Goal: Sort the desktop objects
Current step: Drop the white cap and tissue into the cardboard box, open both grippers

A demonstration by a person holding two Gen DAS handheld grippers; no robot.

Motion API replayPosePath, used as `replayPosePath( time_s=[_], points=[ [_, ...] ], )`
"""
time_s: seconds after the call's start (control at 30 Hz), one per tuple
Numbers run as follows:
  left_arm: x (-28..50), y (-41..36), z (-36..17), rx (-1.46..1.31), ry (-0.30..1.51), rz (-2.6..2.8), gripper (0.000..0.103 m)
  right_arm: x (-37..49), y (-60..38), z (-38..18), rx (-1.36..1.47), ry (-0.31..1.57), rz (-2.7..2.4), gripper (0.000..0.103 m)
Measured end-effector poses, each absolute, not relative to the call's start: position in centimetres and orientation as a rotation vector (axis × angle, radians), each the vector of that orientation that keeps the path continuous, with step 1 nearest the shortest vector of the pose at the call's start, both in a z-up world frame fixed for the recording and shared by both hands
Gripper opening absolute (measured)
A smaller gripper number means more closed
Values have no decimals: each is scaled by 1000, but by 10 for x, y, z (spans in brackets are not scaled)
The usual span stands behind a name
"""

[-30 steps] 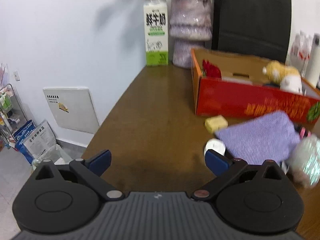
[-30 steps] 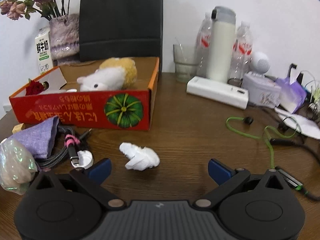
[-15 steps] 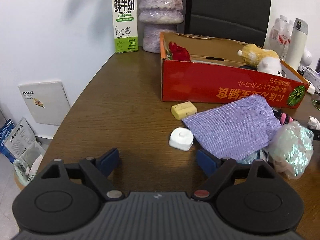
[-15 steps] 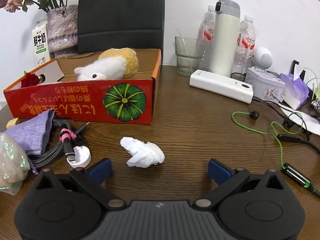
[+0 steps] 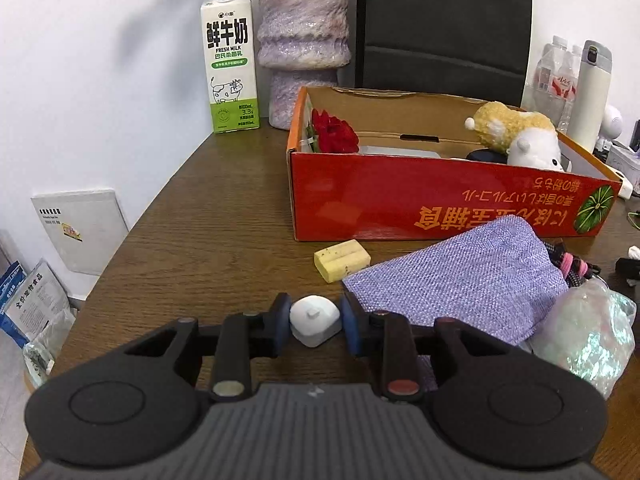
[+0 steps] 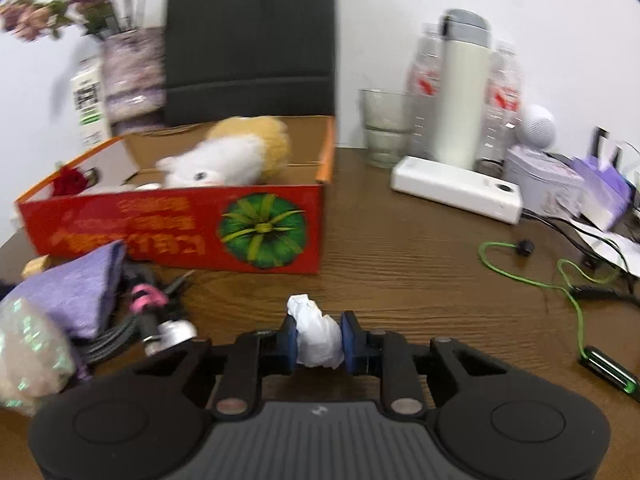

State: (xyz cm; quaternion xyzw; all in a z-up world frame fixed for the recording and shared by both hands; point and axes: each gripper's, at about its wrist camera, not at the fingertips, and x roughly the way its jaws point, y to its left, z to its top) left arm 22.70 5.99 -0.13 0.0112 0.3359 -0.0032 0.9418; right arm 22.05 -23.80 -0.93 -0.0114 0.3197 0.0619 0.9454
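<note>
Closing on a small white plug-like block (image 5: 315, 320), our left gripper (image 5: 314, 322) has its blue pads (image 5: 282, 320) against both sides of the block, which sits on the brown table (image 5: 208, 216) right at the fingertips. Just ahead of the tips and a little to the right lies a yellow bar (image 5: 342, 260); immediately right of the right finger spreads a purple woven cloth (image 5: 460, 276), with a shiny iridescent bag (image 5: 588, 332) further right. Beyond the bar stands the red cardboard box (image 5: 400, 200), holding a red rose (image 5: 332, 132) and a plush toy (image 5: 516, 132).

Our right gripper (image 6: 318, 338) is also closing, its pads (image 6: 347, 336) pressing a crumpled white tissue (image 6: 316, 332) between them, the tissue's top poking out past the fingertips. Ahead and slightly left of it stands the same red box (image 6: 180, 228). To the left of the left finger lies a bundle of cables with a pink tie (image 6: 148, 308); off to the right runs a green cord (image 6: 536, 276). The right view is blurred.
</note>
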Motion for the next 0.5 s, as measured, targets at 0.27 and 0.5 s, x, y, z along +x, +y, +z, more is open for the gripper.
replayPosePath(
  time_s=[0.27,0.5],
  points=[
    [221,66,0,-12,658,5,28,210,-237,-2,-9,600,150,19],
    [214,84,13,-126,593,55,28,199,-235,12,15,526,176,19]
  ],
)
